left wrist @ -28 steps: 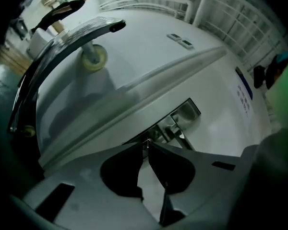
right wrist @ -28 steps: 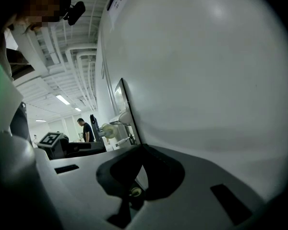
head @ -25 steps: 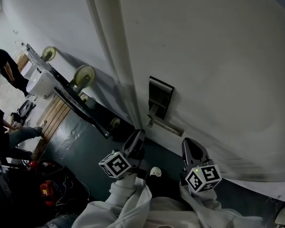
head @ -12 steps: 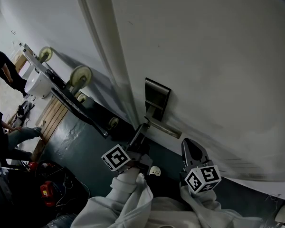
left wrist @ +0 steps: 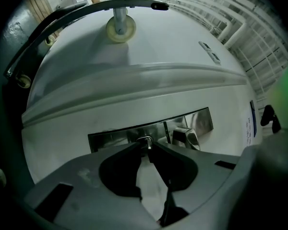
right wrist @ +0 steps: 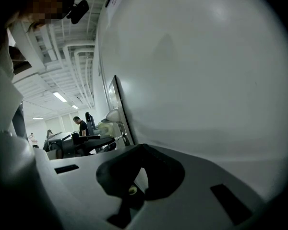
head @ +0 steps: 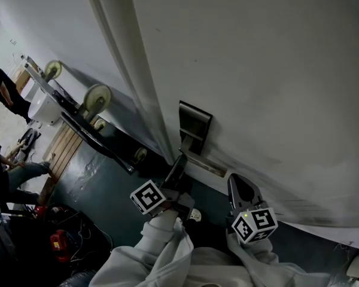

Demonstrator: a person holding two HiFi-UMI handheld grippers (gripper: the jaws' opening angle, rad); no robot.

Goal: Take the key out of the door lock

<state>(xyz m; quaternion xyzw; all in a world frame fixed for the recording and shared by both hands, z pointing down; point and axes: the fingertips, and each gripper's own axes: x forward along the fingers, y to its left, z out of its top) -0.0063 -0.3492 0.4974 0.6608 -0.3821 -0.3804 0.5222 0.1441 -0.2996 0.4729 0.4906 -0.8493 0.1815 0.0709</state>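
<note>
A metal lock plate with a lever handle sits on the white door. My left gripper reaches up to the plate's lower end. In the left gripper view the small silver key sticks out of the lock plate, left of the handle. The left gripper has just been closing, and its tips now pinch the key's head. My right gripper hangs below the handle, apart from the door hardware. In the right gripper view, that gripper is shut with nothing in it.
A wheeled cart leans by the door's left edge above dark floor. A person stands far left, another sits below. Red gear lies lower left. A small white object lies between my sleeves.
My left gripper has moved up and right to the lock plate and rolled a little. Its tips now sit at the key. The right gripper has stayed put.
</note>
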